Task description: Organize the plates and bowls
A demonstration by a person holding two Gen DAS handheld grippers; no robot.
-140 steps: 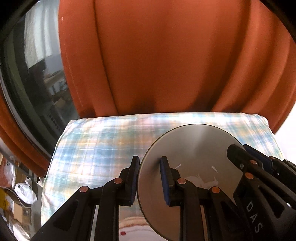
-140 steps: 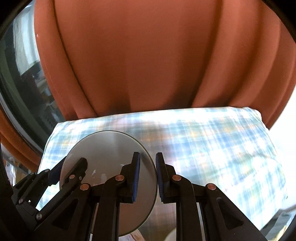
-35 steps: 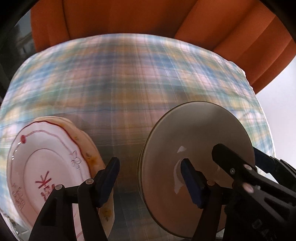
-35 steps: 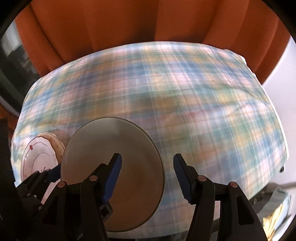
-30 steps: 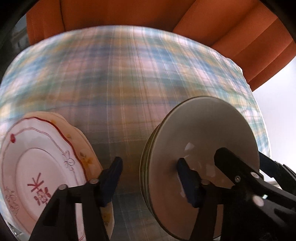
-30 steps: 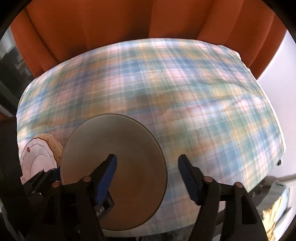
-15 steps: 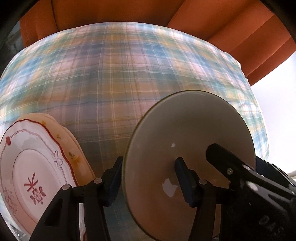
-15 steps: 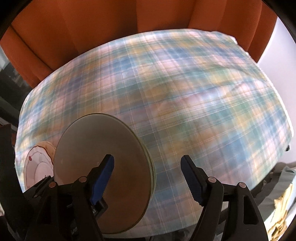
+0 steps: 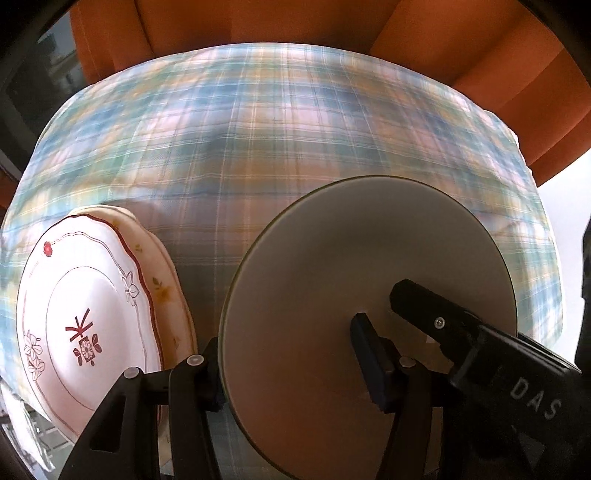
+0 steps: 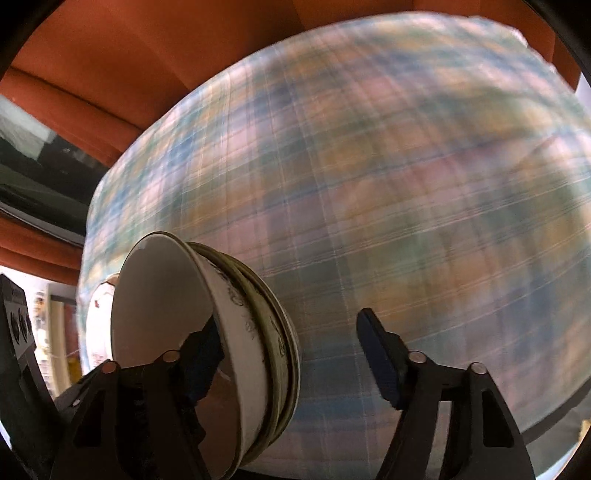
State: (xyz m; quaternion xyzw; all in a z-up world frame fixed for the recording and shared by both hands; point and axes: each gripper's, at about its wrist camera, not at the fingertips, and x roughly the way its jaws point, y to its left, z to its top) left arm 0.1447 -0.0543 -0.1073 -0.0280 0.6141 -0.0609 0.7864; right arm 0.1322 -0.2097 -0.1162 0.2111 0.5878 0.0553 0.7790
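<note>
A pale grey-white bowl [image 9: 351, 258] sits on a stack of green-rimmed plates [image 10: 273, 339] at the near edge of the checked tablecloth [image 9: 277, 129]. My left gripper [image 9: 291, 365] straddles the bowl's left rim, one finger outside and one inside, and does not pinch it. The right gripper [image 10: 291, 354] has its left finger inside the bowl [image 10: 159, 295] and its right finger well clear of the plates. Its jaws are closing, with the bowl wall and plate rims between them. A white plate with red flowers [image 9: 85, 314] lies on a cream plate [image 9: 162, 295] to the left.
Orange curtains [image 9: 295, 22] hang behind the table. The cloth falls away at the right edge [image 9: 546, 258] and at the near edge. Bare cloth [image 10: 406, 184] stretches beyond and to the right of the stack.
Both grippers, earlier shut on the bowl's rim in the air, now stand open over the table. In the last half second the right gripper swung down and in, and its jaws narrowed.
</note>
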